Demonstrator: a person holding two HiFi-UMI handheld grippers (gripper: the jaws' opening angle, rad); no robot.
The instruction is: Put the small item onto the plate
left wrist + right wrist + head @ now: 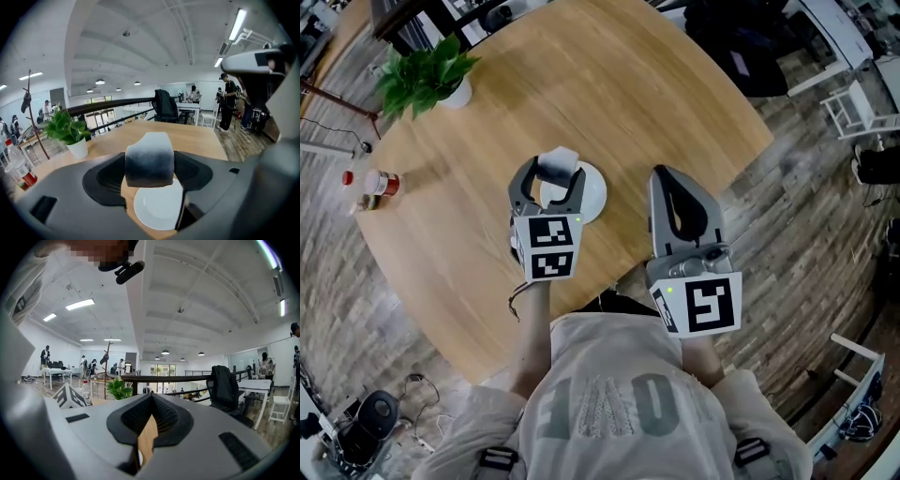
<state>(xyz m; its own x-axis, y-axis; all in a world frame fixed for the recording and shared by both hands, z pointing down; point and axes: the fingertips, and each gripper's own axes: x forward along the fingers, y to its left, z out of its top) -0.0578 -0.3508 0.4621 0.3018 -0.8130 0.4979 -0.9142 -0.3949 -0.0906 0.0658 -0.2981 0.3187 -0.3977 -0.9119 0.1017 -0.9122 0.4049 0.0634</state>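
A small white and grey soft item [559,159] is held between the jaws of my left gripper [551,171], which is shut on it. The item hangs just above a white plate [594,193] in the middle of the round wooden table [619,84]. In the left gripper view the item [149,159] fills the gap of the left gripper [149,165], and the plate [159,208] lies directly below. To the right of the plate, my right gripper [661,174] hovers near the table's front edge; its jaws are shut on nothing. The right gripper [149,420] shows only a sliver of wood between them.
A potted green plant [427,75] stands at the table's far left. A clear bottle with a red cap and label [380,183] lies near the left edge. Chairs and other tables surround the table, and people stand in the background.
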